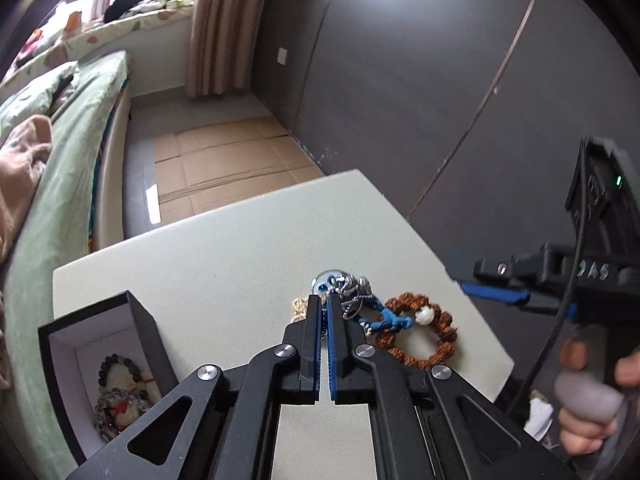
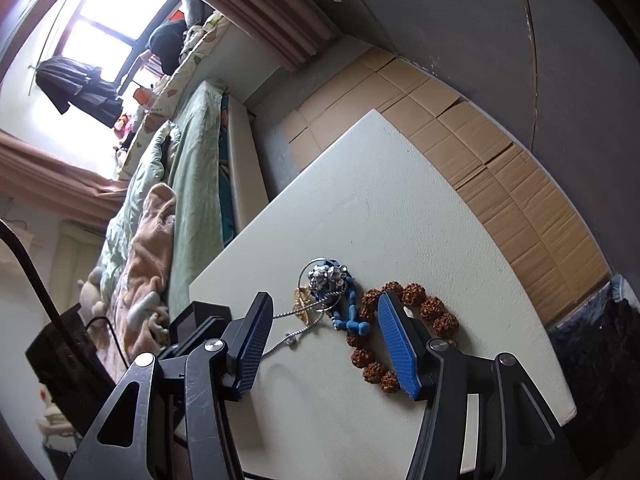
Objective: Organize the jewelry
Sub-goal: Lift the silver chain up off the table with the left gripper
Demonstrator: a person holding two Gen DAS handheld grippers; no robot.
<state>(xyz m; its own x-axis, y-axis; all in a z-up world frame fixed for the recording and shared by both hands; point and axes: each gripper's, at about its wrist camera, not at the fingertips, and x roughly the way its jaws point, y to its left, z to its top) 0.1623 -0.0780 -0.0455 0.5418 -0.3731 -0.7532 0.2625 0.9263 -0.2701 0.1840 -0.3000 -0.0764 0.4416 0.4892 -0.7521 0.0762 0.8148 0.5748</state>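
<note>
A pile of jewelry lies on the white table (image 1: 224,248): a brown bead bracelet (image 1: 438,350) (image 2: 434,310), a blue bead bracelet (image 1: 386,320) (image 2: 352,312), a silver charm cluster (image 1: 348,285) (image 2: 328,276), a silver chain (image 2: 292,334) and a gold piece (image 1: 298,306) (image 2: 302,300). My left gripper (image 1: 324,300) is shut, its tips at the pile beside the silver charms; whether it grips anything is hidden. My right gripper (image 2: 324,312) is open, its fingers straddling the pile. It also shows in the left wrist view (image 1: 494,292).
An open black jewelry box (image 1: 100,364) with a white lining holds several bead bracelets (image 1: 120,392) at the table's left. A bed (image 1: 68,152) with green bedding stands beyond the table. Flattened cardboard (image 2: 480,132) covers the floor by the dark wall.
</note>
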